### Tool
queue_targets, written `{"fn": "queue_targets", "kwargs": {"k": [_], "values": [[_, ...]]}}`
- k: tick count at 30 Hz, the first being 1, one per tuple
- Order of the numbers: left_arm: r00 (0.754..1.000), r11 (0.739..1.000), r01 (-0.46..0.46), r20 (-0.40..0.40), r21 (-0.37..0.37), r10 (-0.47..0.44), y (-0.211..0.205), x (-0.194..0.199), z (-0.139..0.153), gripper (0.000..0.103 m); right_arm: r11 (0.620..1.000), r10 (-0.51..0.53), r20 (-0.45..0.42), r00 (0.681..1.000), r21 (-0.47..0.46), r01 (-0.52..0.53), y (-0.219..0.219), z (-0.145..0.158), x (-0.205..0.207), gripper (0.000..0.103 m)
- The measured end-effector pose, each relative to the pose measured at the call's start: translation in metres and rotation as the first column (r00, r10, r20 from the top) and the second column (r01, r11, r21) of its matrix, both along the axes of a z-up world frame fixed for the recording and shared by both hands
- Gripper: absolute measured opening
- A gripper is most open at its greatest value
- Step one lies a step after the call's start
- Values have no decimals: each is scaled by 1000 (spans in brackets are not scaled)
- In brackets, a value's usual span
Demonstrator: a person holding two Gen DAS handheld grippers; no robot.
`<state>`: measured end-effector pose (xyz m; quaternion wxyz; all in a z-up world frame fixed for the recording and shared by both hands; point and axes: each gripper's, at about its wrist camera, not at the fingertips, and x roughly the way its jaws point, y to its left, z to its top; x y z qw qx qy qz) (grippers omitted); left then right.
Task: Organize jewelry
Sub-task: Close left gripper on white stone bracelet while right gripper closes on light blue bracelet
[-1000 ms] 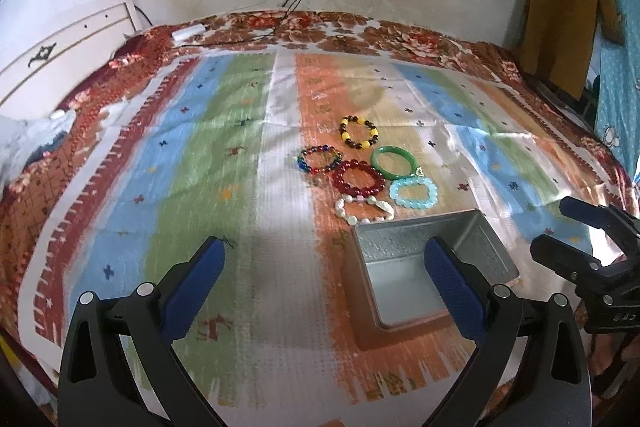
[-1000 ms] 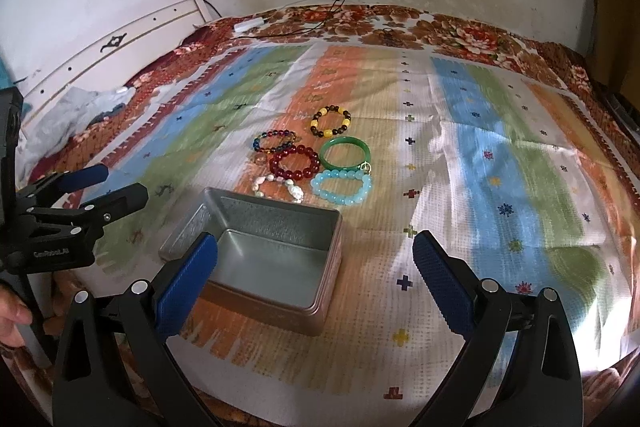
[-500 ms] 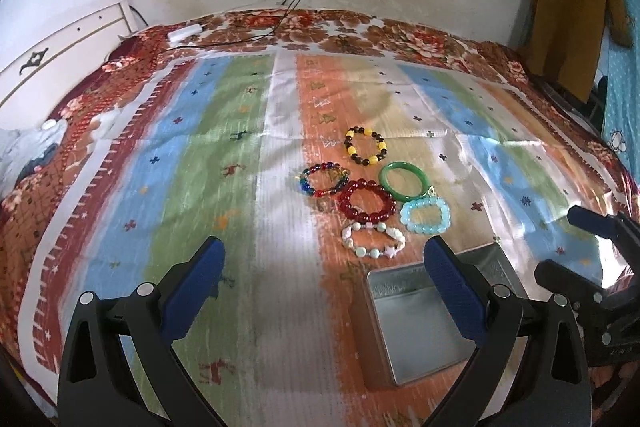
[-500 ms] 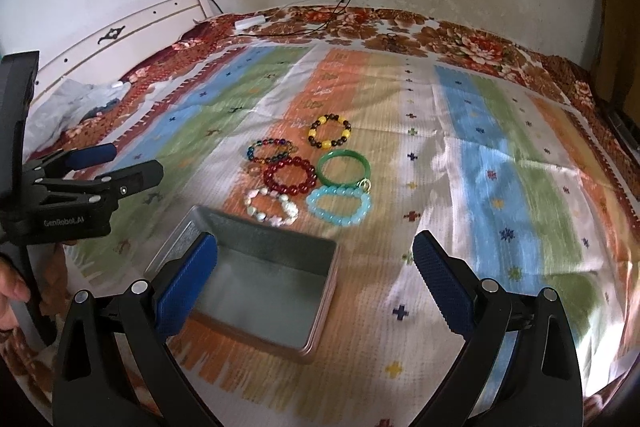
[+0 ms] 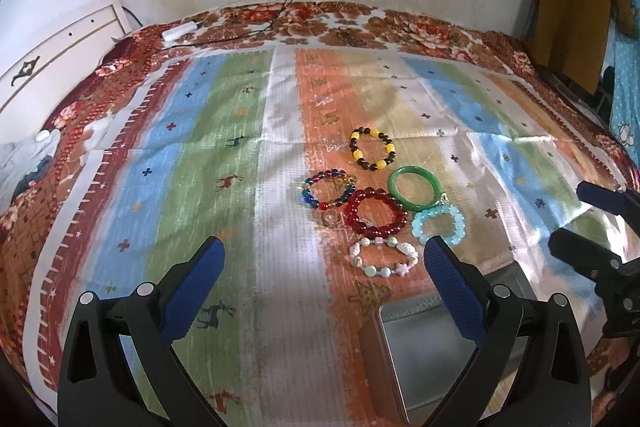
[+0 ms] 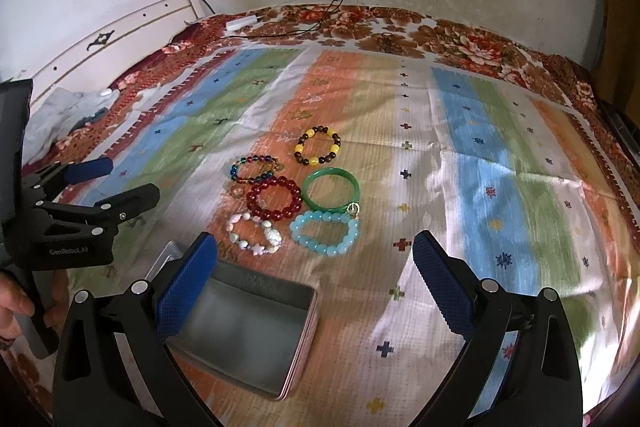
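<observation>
While both grippers hang over the striped bedspread (image 6: 472,147), neither has grabbed anything. At the far left edge of the right wrist view there's a hand (image 6: 10,311) wrapped around the handle of the left gripper (image 6: 120,183), which juts in sideways toward frame center with its two blue-tipped fingers spread apart and empty. Next over, lower left of center, the open metal tin (image 6: 248,327) sits flat on the cloth, and the near-left blue pad of the right gripper (image 6: 314,283) overlaps its corner in the picture. Just above the tin in the middle of the frame is the jewelry cluster: white shell bracelet (image 6: 254,233) nearest the tin, red bead bracelet (image 6: 274,197) above it, multicolor bead bracelet (image 6: 253,169) upper left of that, a small clear ring (image 6: 236,191) beside the red one, yellow and brown bracelet (image 6: 318,145) at the top, green bangle (image 6: 330,189) and light blue bracelet (image 6: 325,233) on the right side, touching each other. Right gripper fingers fill the bottom of the frame, wide open, pointing forward with nothing between them. Right half of the cloth is just stripes.
</observation>
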<state>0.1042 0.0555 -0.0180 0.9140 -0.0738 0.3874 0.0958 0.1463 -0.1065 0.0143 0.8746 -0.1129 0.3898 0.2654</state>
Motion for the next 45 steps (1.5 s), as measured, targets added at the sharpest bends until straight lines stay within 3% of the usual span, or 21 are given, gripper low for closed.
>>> {"fn": "queue_targets", "kwargs": {"k": [7,14,24,30,40,45], "values": [[999,1000,-7,-43,-11,7,11,24,-6,97,1000,-2,-37,999,-7,2,5,-2,26,99],[994,988,-22,-113,-152,5,30,41,-20,97,1000,6,-99,995,0,-6,9,-8,40,99],[971,987,18,-234,-159,-55,22,65,-40,97,999,-1,-183,983,-35,-6,16,-24,59,99],[957,979,13,-280,-204,-71,27,74,-52,97,997,-31,-237,971,-75,14,17,-38,71,99],[924,976,41,-364,-215,-119,24,89,-72,97,995,-71,-345,936,-93,42,19,-61,96,99],[912,974,61,-385,-218,-143,22,95,-79,88,994,-88,-397,914,-97,54,18,-72,103,99]]}}
